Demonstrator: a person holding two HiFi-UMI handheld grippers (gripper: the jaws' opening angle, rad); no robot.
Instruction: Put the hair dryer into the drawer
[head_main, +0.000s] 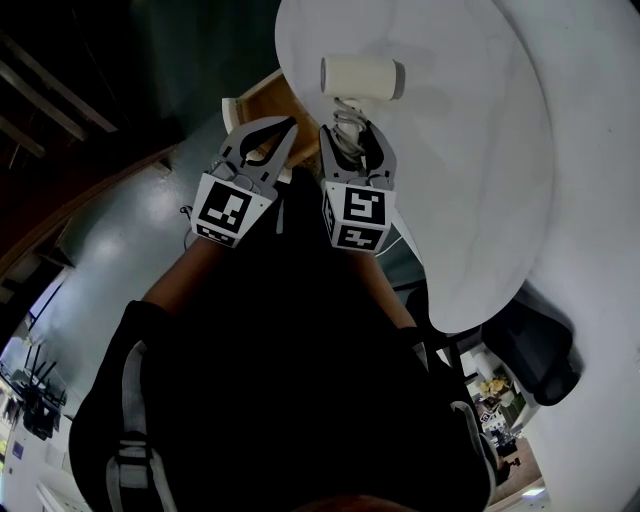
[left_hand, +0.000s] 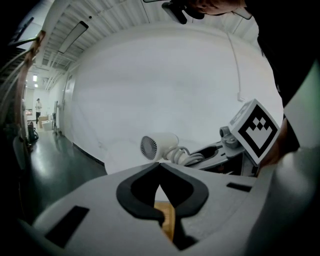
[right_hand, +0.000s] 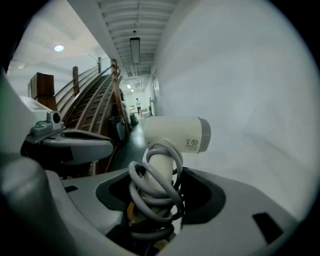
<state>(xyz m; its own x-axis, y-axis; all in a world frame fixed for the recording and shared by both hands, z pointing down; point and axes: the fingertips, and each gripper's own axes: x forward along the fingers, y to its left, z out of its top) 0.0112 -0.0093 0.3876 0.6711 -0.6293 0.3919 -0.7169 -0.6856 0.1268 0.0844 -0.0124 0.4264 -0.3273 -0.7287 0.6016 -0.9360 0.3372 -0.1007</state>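
Observation:
The white hair dryer (head_main: 362, 77) hangs over the near edge of the white round table (head_main: 480, 180), barrel lying crosswise and handle pointing down into my right gripper (head_main: 355, 135). That gripper is shut on the handle, which has the grey cord (right_hand: 152, 192) coiled round it. The barrel (right_hand: 175, 134) stands just above the jaws in the right gripper view. My left gripper (head_main: 288, 124) is just left of it, shut with nothing held, its tips (left_hand: 160, 167) touching. A wooden drawer edge (head_main: 262, 100) shows beyond the left gripper, and wood (left_hand: 167, 220) shows through the jaws.
The table's rim curves down the right of the head view, with a dark chair (head_main: 540, 350) beneath it. A grey floor (head_main: 120, 250) lies to the left. A wooden stair rail (right_hand: 95, 95) runs along a corridor in the right gripper view.

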